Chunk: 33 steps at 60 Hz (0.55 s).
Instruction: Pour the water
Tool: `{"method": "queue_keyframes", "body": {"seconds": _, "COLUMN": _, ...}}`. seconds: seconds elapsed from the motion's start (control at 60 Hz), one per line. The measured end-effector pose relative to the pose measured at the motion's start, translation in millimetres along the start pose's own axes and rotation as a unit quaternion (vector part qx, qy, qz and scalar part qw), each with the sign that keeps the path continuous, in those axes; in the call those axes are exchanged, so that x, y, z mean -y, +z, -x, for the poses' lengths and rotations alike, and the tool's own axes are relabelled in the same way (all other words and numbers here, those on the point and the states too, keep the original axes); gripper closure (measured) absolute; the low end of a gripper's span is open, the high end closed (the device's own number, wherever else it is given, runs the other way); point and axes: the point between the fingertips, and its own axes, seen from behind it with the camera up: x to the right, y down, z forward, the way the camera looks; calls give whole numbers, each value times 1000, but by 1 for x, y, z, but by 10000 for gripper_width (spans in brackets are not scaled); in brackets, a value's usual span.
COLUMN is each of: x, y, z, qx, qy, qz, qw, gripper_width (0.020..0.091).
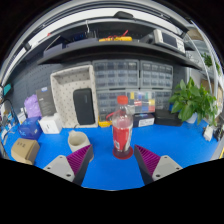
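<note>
The gripper [113, 158] is held low and level over the blue table [110, 172], its two fingers reaching forward and spread wide apart, the pink pads [80, 156] facing inward. Between them, slightly ahead of the tips, stands a clear plastic bottle [122, 128] with a red cap and a red label. It is upright on the table on its own base, and a gap of blue shows at either side, so the fingers are released around it, not clenched on it. The wide spread and the centred line-up look like an approach for a side grasp on the bottle's body, which is probably the first step toward pouring; that is a judgement, since nothing is gripped yet.

The level view along the fingers suggests the person's hand is carrying the tool roughly horizontal, near table height, pointed straight at the bottle. The hand itself is out of sight.

To the left of the fingers, near, sits a pale cup [78, 140], open side up, a likely receiver for the water. Farther left are a tan box-like object [25, 151] and a blue object [30, 129]. At the far right edge of the table stands a green potted plant [192, 101]. Behind everything, a shelf unit [115, 47] with drawers runs along the far wall
</note>
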Motion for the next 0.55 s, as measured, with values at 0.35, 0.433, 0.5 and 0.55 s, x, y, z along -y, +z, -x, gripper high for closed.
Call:
{"method": "queue_keyframes", "body": {"seconds": 0.35, "x": 46, "y": -41, "z": 52, "qx": 41, "qy": -19, "qz": -16, "qw": 999, "gripper_width": 254}}
{"method": "queue_keyframes", "body": {"seconds": 0.433, "x": 43, "y": -45, "z": 57, "qx": 43, "qy": -31, "qz": -14, "qw": 998, "gripper_width": 259}}
{"method": "queue_keyframes", "body": {"seconds": 0.5, "x": 40, "y": -46, "z": 60, "qx": 48, "qy": -38, "qz": -11, "qw": 998, "gripper_width": 259}}
{"method": "queue_keyframes", "body": {"seconds": 0.55, "x": 38, "y": -46, "z": 62, "qx": 50, "qy": -42, "qz": -7, "qw": 998, "gripper_width": 261}}
